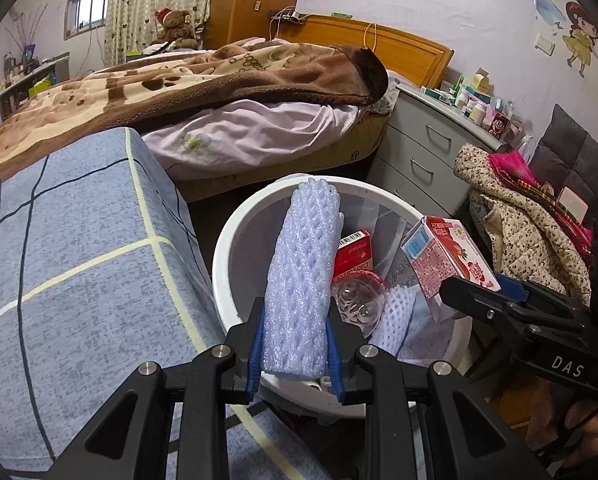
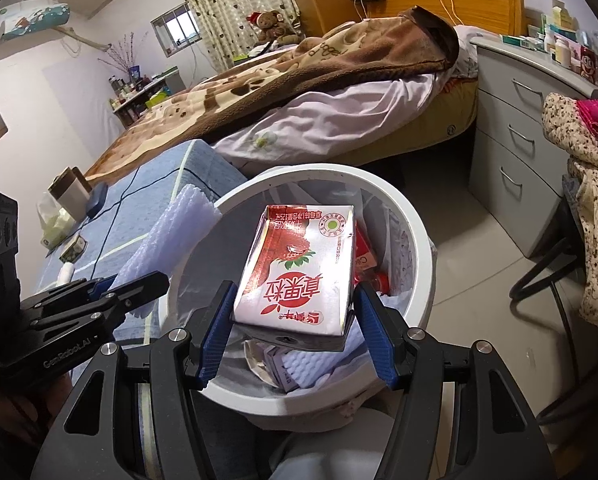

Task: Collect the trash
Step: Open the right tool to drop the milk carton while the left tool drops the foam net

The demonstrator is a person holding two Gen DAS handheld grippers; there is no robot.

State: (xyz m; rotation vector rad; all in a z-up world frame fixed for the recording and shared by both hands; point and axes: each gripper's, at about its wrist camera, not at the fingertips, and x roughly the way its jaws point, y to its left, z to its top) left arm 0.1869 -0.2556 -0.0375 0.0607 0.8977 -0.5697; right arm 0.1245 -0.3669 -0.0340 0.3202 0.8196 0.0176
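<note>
Left hand-held gripper [image 1: 295, 344] clamps foam sleeve [image 1: 303, 276], right hand-held gripper [image 2: 295, 320] grips carton [image 2: 299, 268] — both over bin [image 2: 415, 232].

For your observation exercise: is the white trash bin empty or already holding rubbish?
Holding rubbish: the white trash bin contains a red box and foam netting.

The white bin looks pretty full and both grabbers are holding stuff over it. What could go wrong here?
1. The foam sleeve in the left gripper is long and hangs near the rim of the bin; released, it may tip out toward the blue cloth.
2. The drink carton in the right gripper might land on piled trash and slide off.
3. The grippers are close together and could bump.
</note>
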